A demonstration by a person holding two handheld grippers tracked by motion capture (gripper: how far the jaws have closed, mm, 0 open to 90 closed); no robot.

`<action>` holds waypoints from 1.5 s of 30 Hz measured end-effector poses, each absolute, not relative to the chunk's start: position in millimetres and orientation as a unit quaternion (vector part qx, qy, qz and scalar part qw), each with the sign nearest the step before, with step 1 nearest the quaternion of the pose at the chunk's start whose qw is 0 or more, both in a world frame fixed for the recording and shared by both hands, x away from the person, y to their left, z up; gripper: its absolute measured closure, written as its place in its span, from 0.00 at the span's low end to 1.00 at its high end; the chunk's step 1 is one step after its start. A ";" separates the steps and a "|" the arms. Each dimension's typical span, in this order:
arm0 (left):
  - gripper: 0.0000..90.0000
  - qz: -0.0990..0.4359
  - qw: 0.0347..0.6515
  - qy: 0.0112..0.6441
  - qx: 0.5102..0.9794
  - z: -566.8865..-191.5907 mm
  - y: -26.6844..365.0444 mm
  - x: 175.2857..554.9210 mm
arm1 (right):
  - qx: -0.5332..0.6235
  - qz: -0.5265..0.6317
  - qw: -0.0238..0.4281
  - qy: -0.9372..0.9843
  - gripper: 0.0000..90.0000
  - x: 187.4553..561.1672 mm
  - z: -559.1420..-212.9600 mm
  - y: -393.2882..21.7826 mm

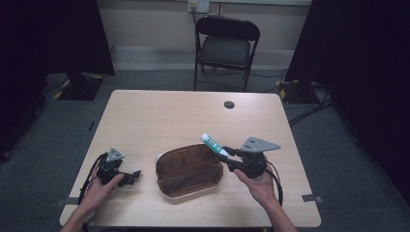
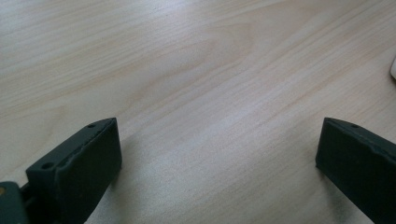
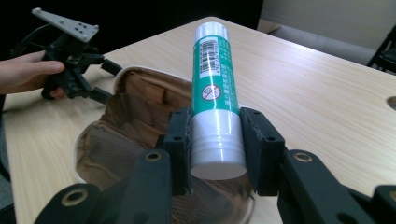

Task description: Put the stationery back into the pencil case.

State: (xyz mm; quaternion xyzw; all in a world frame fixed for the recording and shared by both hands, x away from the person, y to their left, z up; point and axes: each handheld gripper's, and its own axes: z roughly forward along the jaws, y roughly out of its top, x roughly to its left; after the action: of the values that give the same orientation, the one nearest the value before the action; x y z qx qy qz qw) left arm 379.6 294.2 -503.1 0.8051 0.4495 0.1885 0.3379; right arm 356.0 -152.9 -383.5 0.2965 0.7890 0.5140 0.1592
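The green-and-white cylindrical glue stick (image 3: 215, 88) is sitting clamped between the two black fingers (image 3: 181, 140) of the right gripper (image 1: 223, 155), which are pressing on its lower white section from both sides. Its capped end is pointing away from the fingers, raised clear of the pale wooden worktop (image 1: 159, 111). Directly beneath and beyond the fingers, the open brown fabric pencil case (image 1: 189, 171) is lying on the worktop with its interior facing up. On the far side of the case, the left gripper (image 1: 131, 177) is resting low over the worktop; its fingers (image 2: 79, 168) are standing wide apart, with bare wood between them.
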 end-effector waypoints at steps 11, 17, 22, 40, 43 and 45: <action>0.00 0.189 0.338 0.450 0.805 -503.1 294.2 379.6 | 0.265 0.512 0.138 0.806 0.73 349.5 -386.7 -125.1; 0.00 0.189 0.338 0.449 0.805 -503.1 294.2 379.6 | 0.241 0.505 0.121 0.820 0.73 343.1 -392.9 -106.7; 0.00 0.188 0.338 0.450 0.805 -503.1 294.2 379.6 | 0.235 0.495 0.111 0.829 0.73 343.8 -401.7 -96.4; 0.00 0.189 0.338 0.449 0.805 -503.2 294.1 379.8 | 0.229 0.440 0.085 0.864 0.73 353.4 -436.4 -65.6; 0.00 0.189 0.338 0.449 0.805 -503.2 294.1 379.8 | 0.233 0.441 0.085 0.863 0.72 356.2 -438.2 -64.7; 0.00 0.189 0.338 0.449 0.805 -503.2 294.1 379.8 | 0.237 0.440 0.085 0.862 0.72 357.4 -439.5 -63.7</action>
State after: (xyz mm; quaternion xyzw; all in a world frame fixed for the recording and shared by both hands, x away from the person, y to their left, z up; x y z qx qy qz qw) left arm 379.8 294.1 -503.2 0.8053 0.4491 0.1886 0.3380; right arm 357.4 -63.7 -439.5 0.2370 0.8622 0.4396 0.0848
